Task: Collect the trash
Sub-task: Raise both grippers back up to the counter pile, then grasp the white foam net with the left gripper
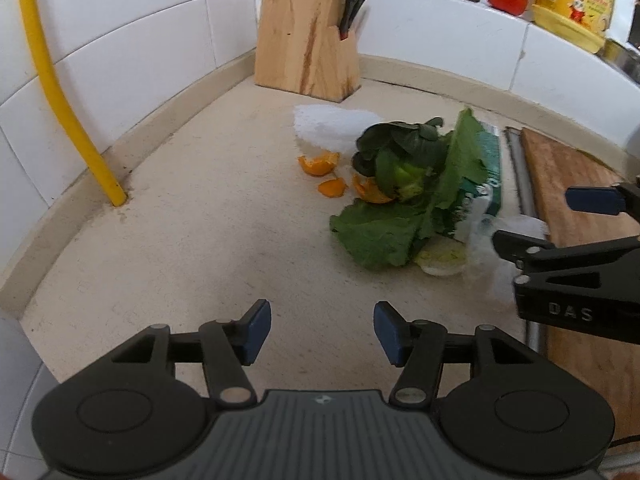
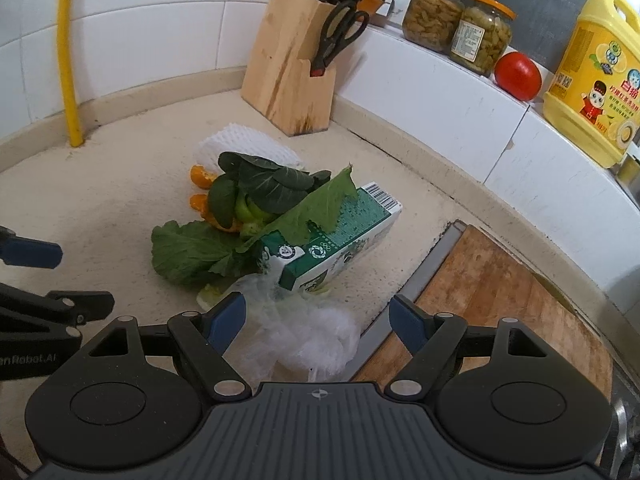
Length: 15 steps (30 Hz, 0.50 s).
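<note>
A heap of trash lies on the beige counter (image 1: 208, 240): green leaves (image 2: 276, 204), orange peel (image 1: 318, 164), a green-and-white carton (image 2: 352, 232), a white foam net (image 2: 244, 146) and a crumpled clear plastic bag (image 2: 304, 340). My right gripper (image 2: 318, 318) is open just above the plastic bag, which lies between its blue pads without being pinched. In the left wrist view the right gripper (image 1: 556, 220) reaches in from the right edge. My left gripper (image 1: 322, 330) is open over bare counter, short of the leaves (image 1: 384, 236), with nothing between its fingers.
A wooden knife block (image 2: 288, 76) with black scissors (image 2: 340, 36) stands at the back wall. A yellow pipe (image 1: 60, 92) rises at the left corner. A wooden cutting board (image 2: 492, 300) lies at the right. Jars (image 2: 480, 36), a tomato (image 2: 518, 76) and a yellow bottle (image 2: 596, 80) sit on the tiled ledge.
</note>
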{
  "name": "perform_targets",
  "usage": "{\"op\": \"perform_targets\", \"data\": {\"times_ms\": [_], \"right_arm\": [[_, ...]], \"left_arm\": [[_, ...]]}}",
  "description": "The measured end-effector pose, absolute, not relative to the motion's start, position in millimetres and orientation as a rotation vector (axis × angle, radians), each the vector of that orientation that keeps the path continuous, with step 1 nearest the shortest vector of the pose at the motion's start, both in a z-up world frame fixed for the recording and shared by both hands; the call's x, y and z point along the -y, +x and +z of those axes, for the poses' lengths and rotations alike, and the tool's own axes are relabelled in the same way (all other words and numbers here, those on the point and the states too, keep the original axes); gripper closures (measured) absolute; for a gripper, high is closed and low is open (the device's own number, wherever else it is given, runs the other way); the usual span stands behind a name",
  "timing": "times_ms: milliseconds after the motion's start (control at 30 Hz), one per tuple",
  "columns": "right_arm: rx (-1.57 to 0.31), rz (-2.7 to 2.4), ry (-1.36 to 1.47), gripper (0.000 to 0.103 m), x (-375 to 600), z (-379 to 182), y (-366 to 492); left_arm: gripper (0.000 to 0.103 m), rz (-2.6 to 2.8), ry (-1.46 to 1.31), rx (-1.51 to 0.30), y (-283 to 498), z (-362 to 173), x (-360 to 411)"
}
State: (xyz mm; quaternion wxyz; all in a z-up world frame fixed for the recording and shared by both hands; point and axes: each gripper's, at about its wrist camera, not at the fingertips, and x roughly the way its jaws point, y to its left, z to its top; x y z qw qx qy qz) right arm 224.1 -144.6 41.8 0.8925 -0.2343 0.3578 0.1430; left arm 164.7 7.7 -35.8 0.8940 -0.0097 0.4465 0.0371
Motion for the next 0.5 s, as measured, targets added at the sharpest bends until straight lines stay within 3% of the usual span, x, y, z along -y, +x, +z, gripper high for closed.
{"op": "perform_targets", "data": {"times_ms": [500], "right_arm": [[-0.756,0.324,-0.458,0.019,157.2,38.6,248.3]], "left_arm": [[0.052,0.1,-0.035,-0.938,188.5,-41.5,-7.1]]}}
